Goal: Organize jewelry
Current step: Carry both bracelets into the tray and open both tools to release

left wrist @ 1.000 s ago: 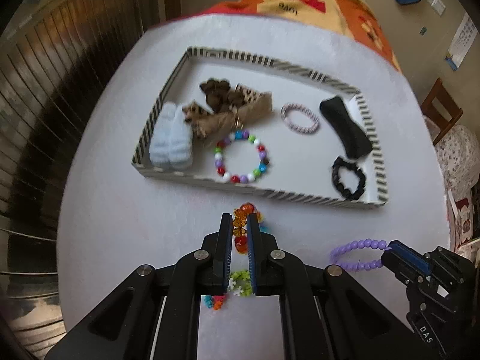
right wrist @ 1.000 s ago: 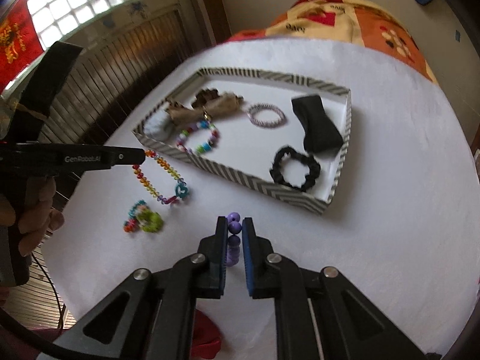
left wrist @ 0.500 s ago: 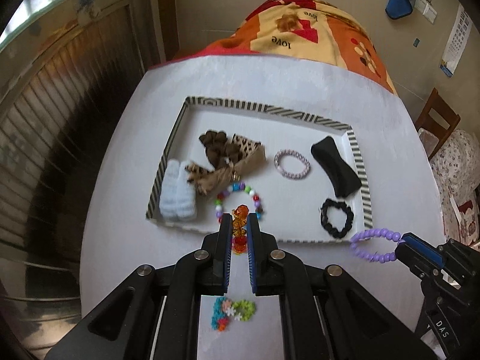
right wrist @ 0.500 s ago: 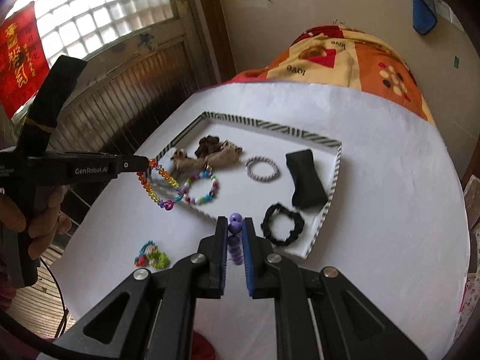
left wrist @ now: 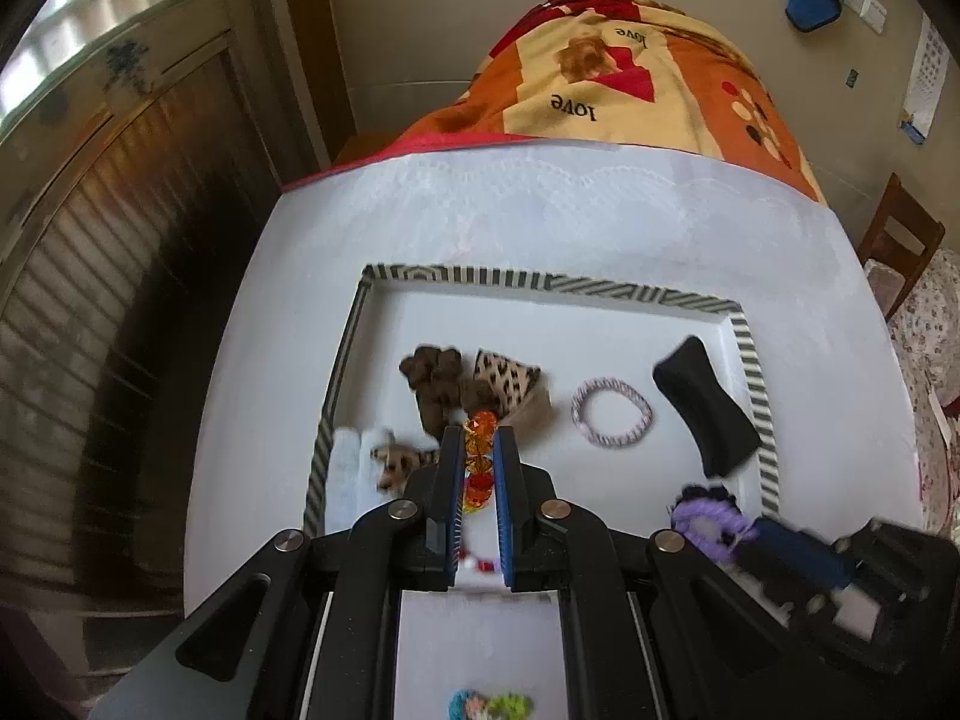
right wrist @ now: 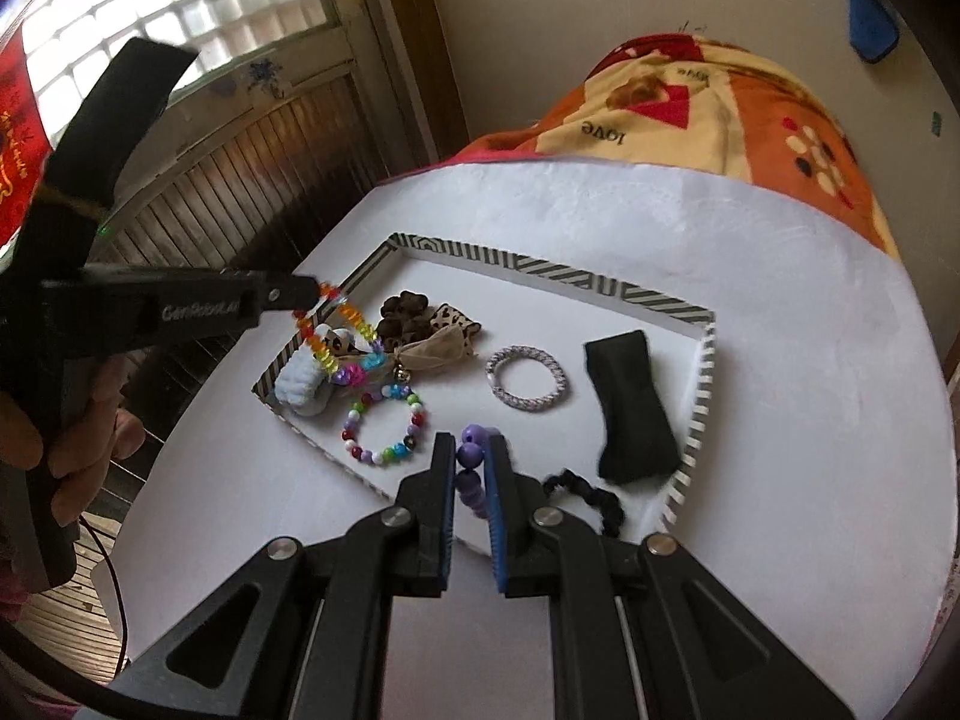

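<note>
While both hands are carrying jewelry over the striped tray (right wrist: 606, 284), the left gripper (left wrist: 479, 450) is pinching an orange and red bead bracelet (left wrist: 478, 457) and the right gripper (right wrist: 471, 462) is pinching a purple bead bracelet (right wrist: 470, 468), each pair of jaws pressed onto its strand. Seen from the right wrist, the orange and red strand is dangling in a loop of clear, faceted beads, shading to yellow, pink and blue at its bottom, above the tray's near left corner, where a pale blue fluffy piece (right wrist: 298, 383) and brown fabric bows (right wrist: 420, 333) are already lying. The purple strand, made of round matte beads, is hanging over the tray's near edge, between a multicolored bead bracelet (right wrist: 384, 429) and a black scrunchie (right wrist: 591, 498).

To do this step well, each bracelet is probably best lowered onto bare tray floor before the jaws are spread, so that the beads are not dropping and rolling. The open white patch toward the tray's far edge, and the gap between the lilac braided band (right wrist: 524, 377) and the multicolored ring, look free. Placing the dangling loop clear of the bows should be keeping strands from tangling. The black fabric bow (right wrist: 633, 414) is lying along the right edge. A small green and blue piece (left wrist: 491, 705) is waiting on the white table (right wrist: 780, 312), outside the tray.
</note>
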The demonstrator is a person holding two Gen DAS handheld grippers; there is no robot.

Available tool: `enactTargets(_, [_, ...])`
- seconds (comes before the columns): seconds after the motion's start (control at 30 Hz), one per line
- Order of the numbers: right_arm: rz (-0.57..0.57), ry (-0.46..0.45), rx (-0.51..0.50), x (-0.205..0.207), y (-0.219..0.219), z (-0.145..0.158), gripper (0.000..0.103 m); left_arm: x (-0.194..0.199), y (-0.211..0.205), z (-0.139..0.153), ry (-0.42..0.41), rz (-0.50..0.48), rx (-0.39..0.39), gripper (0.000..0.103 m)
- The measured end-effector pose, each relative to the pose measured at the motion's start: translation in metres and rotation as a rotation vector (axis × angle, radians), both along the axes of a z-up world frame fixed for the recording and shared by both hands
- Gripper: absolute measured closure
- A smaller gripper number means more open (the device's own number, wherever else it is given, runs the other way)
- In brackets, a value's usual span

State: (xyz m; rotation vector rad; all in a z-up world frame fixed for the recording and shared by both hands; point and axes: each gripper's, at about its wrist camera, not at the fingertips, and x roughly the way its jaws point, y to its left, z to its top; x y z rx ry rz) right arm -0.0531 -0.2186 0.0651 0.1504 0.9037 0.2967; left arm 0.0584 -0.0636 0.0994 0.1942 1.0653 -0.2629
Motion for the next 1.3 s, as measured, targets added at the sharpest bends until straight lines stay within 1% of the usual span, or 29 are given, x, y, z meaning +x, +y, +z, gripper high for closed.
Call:
enactTargets(0.17, [0.033,0.035,0.043,0.025,0.017,-0.016,0.093,0.029,-0.012,-0.009,0.01,-0.017,0.02,0.103])
enactTargets(0.27, [0.04,0.075,0.078,0.039,0.02,-0.034,0.093,0.043,-0.021,-0.017,0.02,-0.029,0.029,0.103])
enactTargets(0.33, [0.023,0.104,0.087,0.046,0.015,-0.046,0.093,0.051,-0.031,-0.022,0.029,-0.044,0.031,0.103])
enactTargets(0.47, [-0.054,0.173,0.075,0.056,-0.008,-0.076,0.093,0.068,-0.05,-0.029,0.044,-0.078,0.018,0.103])
enactTargets(0.57, [-0.092,0.194,0.066,0.058,-0.021,-0.087,0.093,0.086,-0.058,-0.037,0.068,-0.091,-0.003,0.103])
enactTargets(0.7, [-0.105,0.205,0.053,0.062,-0.027,-0.095,0.093,0.114,-0.057,-0.056,0.104,-0.056,-0.017,0.103])
enactTargets(0.8, [-0.103,0.212,0.047,0.063,-0.025,-0.101,0.093,0.13,-0.047,-0.073,0.123,-0.013,-0.001,0.103])
enactTargets(1.0, [-0.089,0.213,0.051,0.066,-0.019,-0.102,0.093,0.142,-0.023,-0.094,0.149,0.056,0.025,0.103])
enactTargets(1.03, [-0.088,0.214,0.055,0.066,-0.018,-0.102,0.091,0.142,-0.021,-0.096,0.152,0.067,0.028,0.103])
enactTargets(1.1, [-0.098,0.224,0.053,0.068,-0.018,-0.104,0.078,0.144,-0.013,-0.1,0.159,0.097,0.025,0.103])
enactTargets(1.17, [-0.102,0.224,0.057,0.068,-0.019,-0.104,0.073,0.144,-0.01,-0.101,0.165,0.105,0.017,0.103])
enactTargets(1.23, [-0.103,0.216,0.049,0.066,-0.02,-0.102,0.072,0.142,-0.009,-0.102,0.173,0.101,0.014,0.103])
enactTargets(1.27, [-0.104,0.213,0.046,0.065,-0.02,-0.101,0.071,0.141,-0.009,-0.102,0.174,0.101,0.013,0.096])
enactTargets(1.3, [-0.104,0.211,0.047,0.064,-0.02,-0.099,0.068,0.139,-0.008,-0.102,0.173,0.102,0.011,0.093])
